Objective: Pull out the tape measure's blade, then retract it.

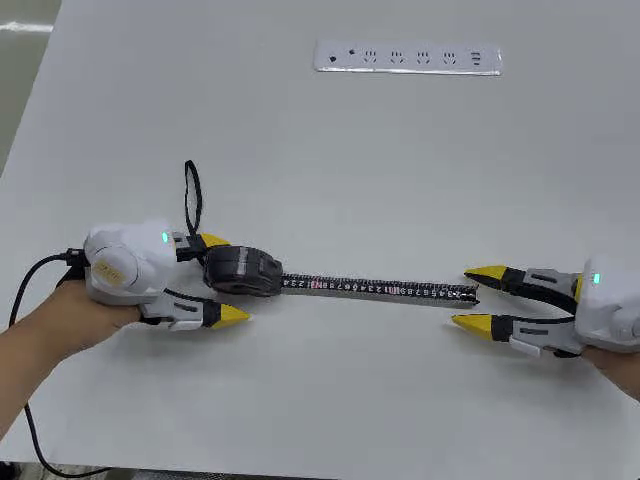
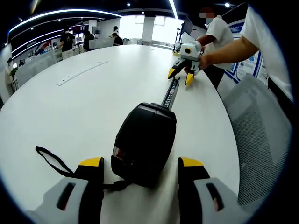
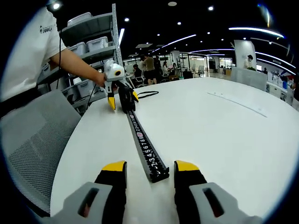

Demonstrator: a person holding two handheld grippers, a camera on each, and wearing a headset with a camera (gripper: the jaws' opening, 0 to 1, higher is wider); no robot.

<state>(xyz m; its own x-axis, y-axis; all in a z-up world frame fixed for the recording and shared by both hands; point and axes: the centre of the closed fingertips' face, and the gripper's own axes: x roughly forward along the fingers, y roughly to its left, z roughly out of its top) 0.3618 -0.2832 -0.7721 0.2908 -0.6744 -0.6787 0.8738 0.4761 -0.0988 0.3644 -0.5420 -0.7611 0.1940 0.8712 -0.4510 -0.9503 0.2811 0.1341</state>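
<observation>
Left tool (image 1: 235, 279): jaws spread, tape measure (image 1: 243, 270) sits between them; we can't confirm contact. Right tool (image 1: 461, 296): spread too, gripping nothing, pulled-out blade (image 1: 380, 289) ends between its jaws.

tape measure case (image 1: 243, 270), left of centre, is looking like black plastic, semi-matt, catching a soft sheen. blade (image 1: 380, 289) is reading dark, smooth, faintly glossy. strap (image 1: 192, 195) is looking like woven cloth. table (image 1: 330, 150) is showing white, smooth, matt.
</observation>
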